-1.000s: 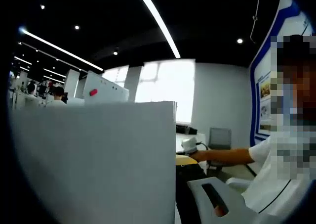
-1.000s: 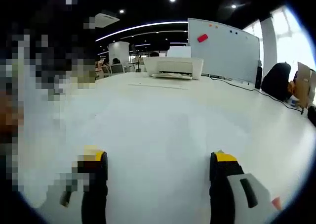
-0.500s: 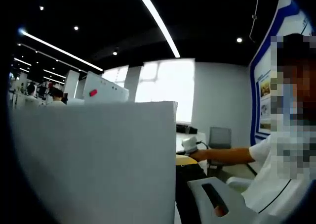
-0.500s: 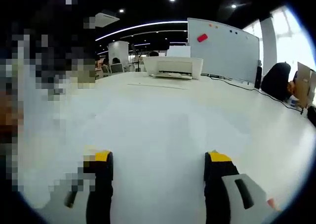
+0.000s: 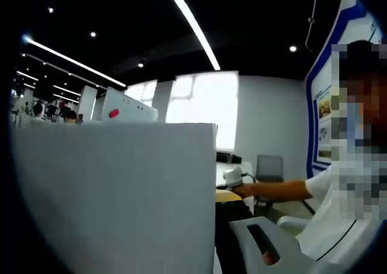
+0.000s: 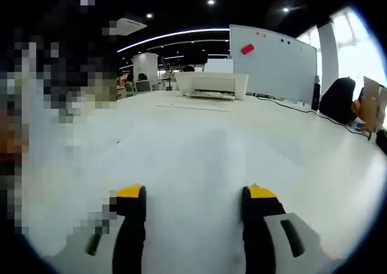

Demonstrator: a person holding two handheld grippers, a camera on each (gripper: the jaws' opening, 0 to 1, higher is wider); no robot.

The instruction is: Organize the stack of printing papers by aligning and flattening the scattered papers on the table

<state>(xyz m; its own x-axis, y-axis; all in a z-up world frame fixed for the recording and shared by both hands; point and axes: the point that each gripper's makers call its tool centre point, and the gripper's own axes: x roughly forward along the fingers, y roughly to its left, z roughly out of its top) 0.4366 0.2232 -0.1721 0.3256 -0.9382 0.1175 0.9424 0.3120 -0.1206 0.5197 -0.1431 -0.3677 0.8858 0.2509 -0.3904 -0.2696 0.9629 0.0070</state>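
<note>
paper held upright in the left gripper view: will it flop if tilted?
The paper stands with a straight top edge, so it looks like a stack, likely stiffer than one sheet. Tilted, it would probably bow and loose sheets may slide or fan out. Probably light.

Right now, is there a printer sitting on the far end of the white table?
Yes, in the right gripper view a white printer sits at the far end of the white table, in front of the whiteboard.

One white counter (image 6: 199,159) carries one printer (image 6: 211,83). One whiteboard (image 6: 275,62) stands behind it, bearing one red eraser (image 6: 247,48). One paper stack (image 5: 115,195) stands upright.
</note>
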